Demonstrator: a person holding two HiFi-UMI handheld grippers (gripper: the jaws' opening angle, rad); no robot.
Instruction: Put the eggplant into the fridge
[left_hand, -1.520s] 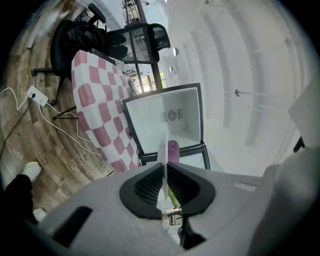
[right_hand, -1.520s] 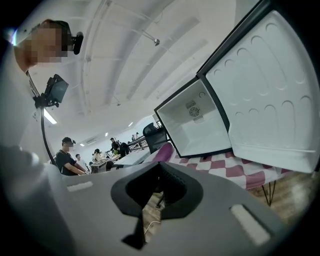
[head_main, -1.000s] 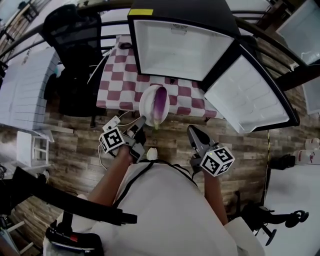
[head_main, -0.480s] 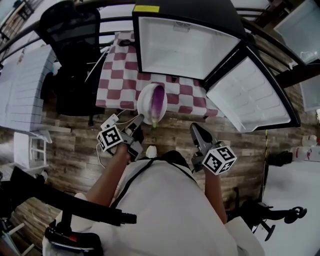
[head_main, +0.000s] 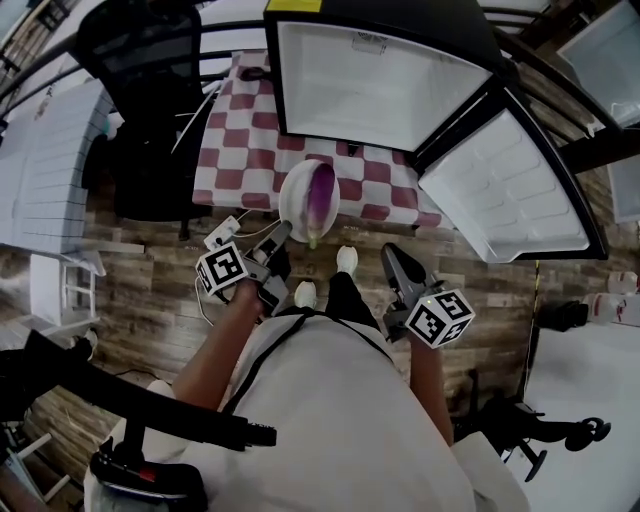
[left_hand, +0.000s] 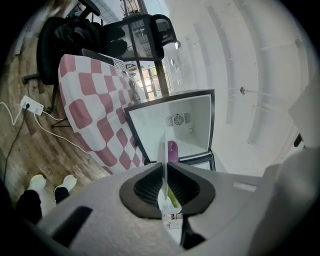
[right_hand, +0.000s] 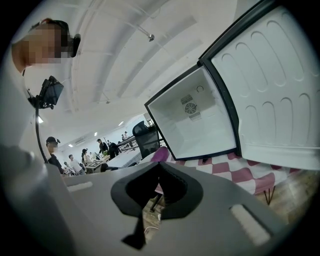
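Your left gripper (head_main: 280, 233) clamps the plate (head_main: 290, 190) rim; its eggplant (head_main: 321, 195) points lengthwise at the open fridge (head_main: 370, 85) ahead; your right gripper (head_main: 389, 253) is closed, empty.

So the eggplant (head_main: 320, 195) lies on a white plate (head_main: 293, 203) by the checkered table's (head_main: 240, 150) near edge, left gripper (head_main: 281, 233) at the plate's rim. The fridge (head_main: 370, 85) is open behind, its door (head_main: 505, 190) swung right, and the right gripper (head_main: 390, 258) is well apart, lower down.
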